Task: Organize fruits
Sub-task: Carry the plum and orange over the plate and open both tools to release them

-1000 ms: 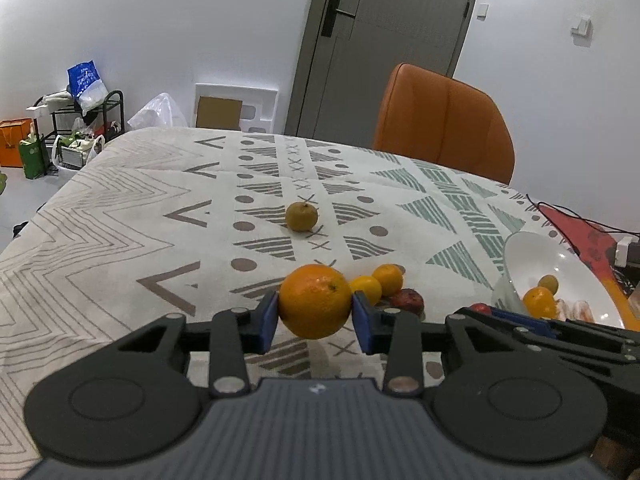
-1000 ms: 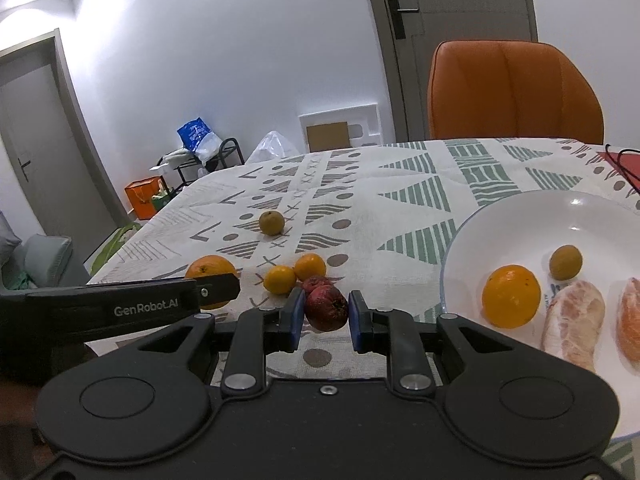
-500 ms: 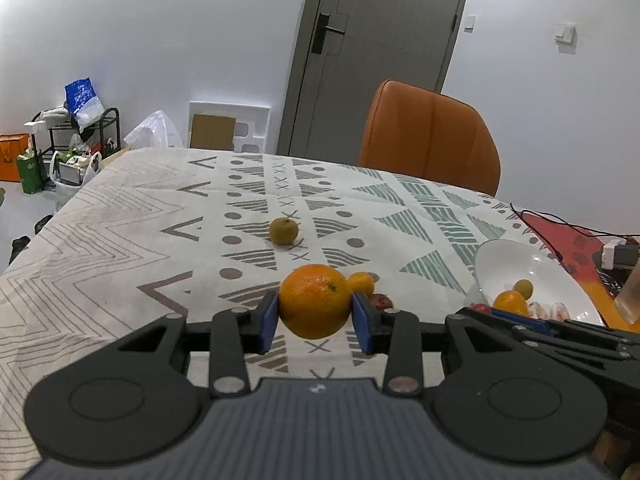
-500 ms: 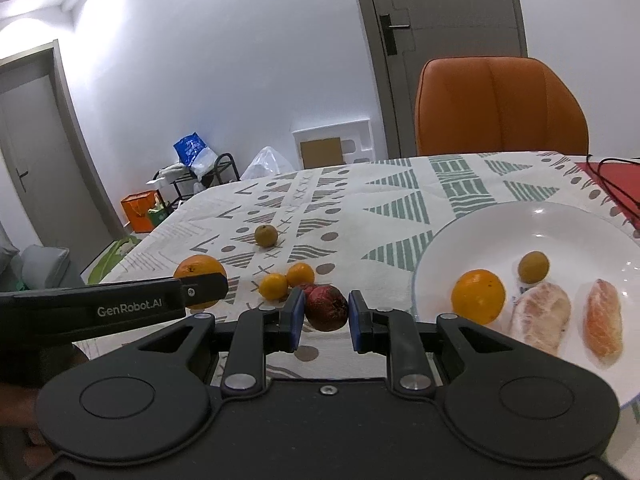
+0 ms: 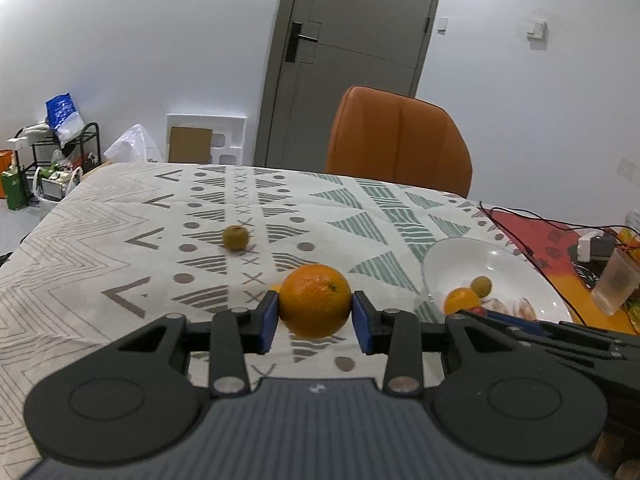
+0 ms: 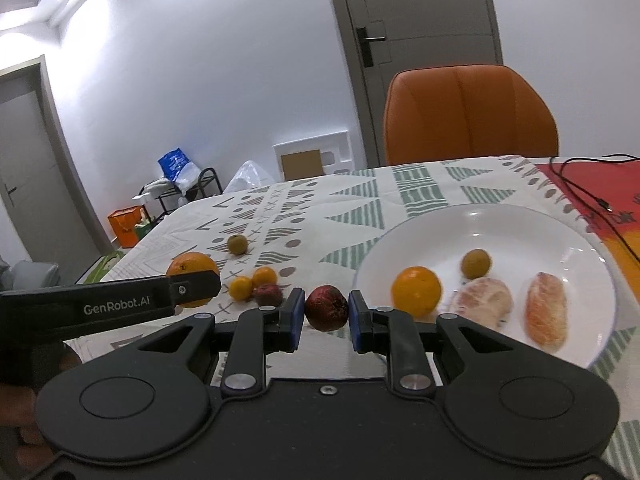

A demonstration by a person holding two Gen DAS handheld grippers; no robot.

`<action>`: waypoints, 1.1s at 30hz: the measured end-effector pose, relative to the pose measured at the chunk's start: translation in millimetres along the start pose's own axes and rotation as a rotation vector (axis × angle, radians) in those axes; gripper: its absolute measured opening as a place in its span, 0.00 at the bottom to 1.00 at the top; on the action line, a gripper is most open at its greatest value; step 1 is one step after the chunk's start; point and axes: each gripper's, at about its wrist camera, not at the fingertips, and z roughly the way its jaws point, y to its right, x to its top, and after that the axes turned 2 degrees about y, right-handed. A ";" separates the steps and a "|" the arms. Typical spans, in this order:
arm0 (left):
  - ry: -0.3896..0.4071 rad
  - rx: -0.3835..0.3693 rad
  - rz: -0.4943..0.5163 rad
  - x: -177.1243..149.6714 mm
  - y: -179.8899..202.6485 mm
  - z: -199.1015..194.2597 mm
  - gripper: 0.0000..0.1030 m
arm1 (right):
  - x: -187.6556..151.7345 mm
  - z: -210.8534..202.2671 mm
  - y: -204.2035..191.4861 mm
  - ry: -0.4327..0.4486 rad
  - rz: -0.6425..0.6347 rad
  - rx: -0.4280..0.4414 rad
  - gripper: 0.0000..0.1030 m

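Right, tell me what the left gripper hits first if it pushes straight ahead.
Probably nothing soon. The left gripper, shut on the large orange, points over bare tablecloth; the small greenish fruit sits left of that line, though depth is unclear.

"GenRobot.AI" — white lettering on side of left gripper (image 6: 192, 288) — sole readable text.

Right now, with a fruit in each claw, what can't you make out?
- Right wrist view: the white plate's near rim, hidden behind the right claw.
- Left wrist view: small fruits behind the held orange, nearly all hidden.
- Right wrist view: two peeled pieces, blurred; kind unclear.
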 end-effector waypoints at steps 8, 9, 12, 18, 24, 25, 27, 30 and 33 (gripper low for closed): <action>0.002 -0.030 0.027 -1.1 22.9 1.1 0.37 | -0.9 -12.5 21.4 0.015 0.024 -0.035 0.21; 0.002 -0.033 0.030 -1.4 25.3 1.5 0.37 | -1.5 -14.4 24.3 0.018 0.028 -0.039 0.21; 0.000 -0.042 0.041 -2.2 34.0 3.4 0.37 | -2.9 -17.3 33.5 0.021 0.042 -0.054 0.21; -0.007 -0.060 0.064 -3.7 51.4 8.6 0.37 | -5.4 -23.8 53.0 0.029 0.075 -0.082 0.21; -0.014 -0.078 0.085 -4.7 68.0 15.2 0.37 | -8.2 -27.4 70.8 0.032 0.099 -0.106 0.21; -0.015 -0.082 0.089 -5.0 70.9 16.2 0.37 | -8.8 -28.0 73.0 0.032 0.102 -0.110 0.21; -0.018 -0.088 0.094 -5.5 76.0 18.6 0.37 | -9.9 -28.9 77.6 0.032 0.108 -0.115 0.21; -0.026 -0.099 0.103 -7.3 83.1 22.2 0.37 | -11.2 -29.6 82.6 0.027 0.114 -0.118 0.21; -0.035 -0.112 0.112 -9.4 89.9 25.5 0.37 | -13.0 -30.8 84.8 0.025 0.110 -0.123 0.26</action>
